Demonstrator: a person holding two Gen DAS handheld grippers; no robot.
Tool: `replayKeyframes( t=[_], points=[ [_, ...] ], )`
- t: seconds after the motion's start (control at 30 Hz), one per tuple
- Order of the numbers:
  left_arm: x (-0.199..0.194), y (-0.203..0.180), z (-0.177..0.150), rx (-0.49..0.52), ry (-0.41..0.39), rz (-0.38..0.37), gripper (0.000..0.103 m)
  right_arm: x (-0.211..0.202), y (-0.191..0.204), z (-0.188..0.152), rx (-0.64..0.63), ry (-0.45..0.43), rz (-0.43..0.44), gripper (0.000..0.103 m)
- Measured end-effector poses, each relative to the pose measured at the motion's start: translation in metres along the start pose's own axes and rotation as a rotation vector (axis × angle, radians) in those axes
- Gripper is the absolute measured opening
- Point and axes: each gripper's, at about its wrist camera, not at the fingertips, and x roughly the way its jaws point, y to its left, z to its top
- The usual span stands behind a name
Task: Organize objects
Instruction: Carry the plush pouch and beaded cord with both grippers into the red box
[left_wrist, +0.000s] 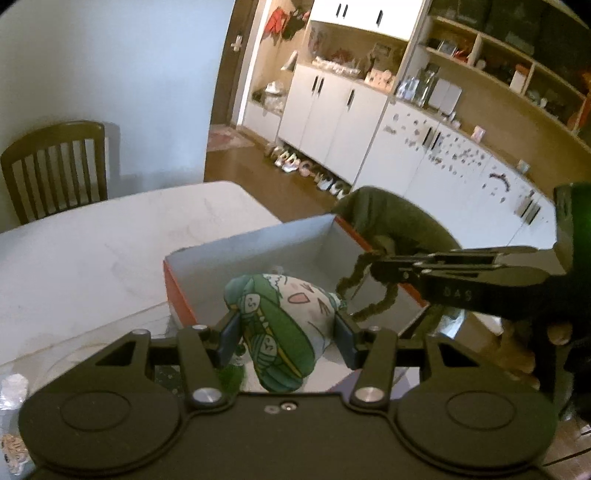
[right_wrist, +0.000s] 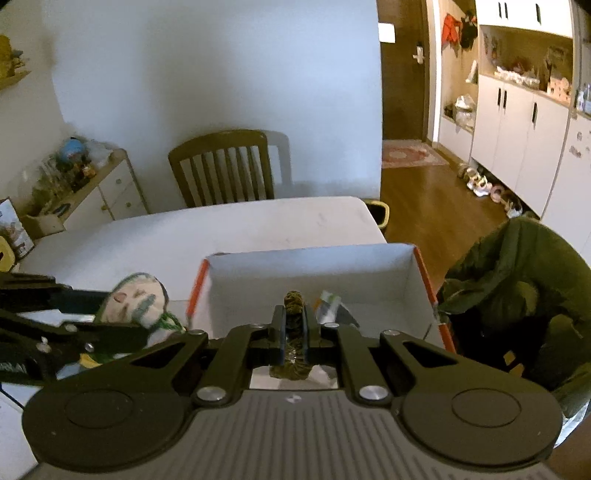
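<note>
Green-printed pillow (left_wrist: 284, 328) clamped in left gripper (left_wrist: 287, 334) fingers, right gripper (right_wrist: 293, 325) pinching brown fuzzy cord (right_wrist: 293, 301), right-wrist view alone shows box (right_wrist: 369, 269) floor.

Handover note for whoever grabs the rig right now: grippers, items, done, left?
Left gripper: shut on the plush toy, held at the box's near edge.
Right gripper: shut on the brown fuzzy cord, held over the box.
Box: open on the white table; a small packet looks to be inside already.
Done: both items picked up and brought to the box.
Left: likely lower each into the box and release.
</note>
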Motion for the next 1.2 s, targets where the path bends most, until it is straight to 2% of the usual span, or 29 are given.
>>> replayKeyframes(
  t=[0.17, 0.4, 0.53, 0.63, 0.9, 1.2],
  points=[
    [0.043, -0.004, 0.000, 0.007, 0.065, 0.024, 0.053, 0.023, -0.029, -0.002, 0.015, 0.033, -0.010, 0.008],
    [0.099, -0.008, -0.008, 0.020, 0.165, 0.100, 0.053, 0.058, -0.060, -0.009, 0.049, 0.099, -0.009, 0.008],
    [0.123, -0.011, -0.013, 0.018, 0.218, 0.148, 0.053, 0.075, -0.066, -0.016, 0.028, 0.138, -0.011, 0.008],
    [0.133, -0.015, -0.016, 0.019, 0.247, 0.180, 0.053, 0.086, -0.069, -0.019, 0.012, 0.169, -0.012, 0.008],
    [0.148, -0.031, -0.017, 0.107, 0.281, 0.245, 0.053, 0.107, -0.068, -0.025, -0.066, 0.228, 0.002, 0.008],
    [0.171, -0.025, -0.017, 0.046, 0.368, 0.256, 0.055, 0.116, -0.072, -0.033, -0.097, 0.271, 0.028, 0.008]
  ],
)
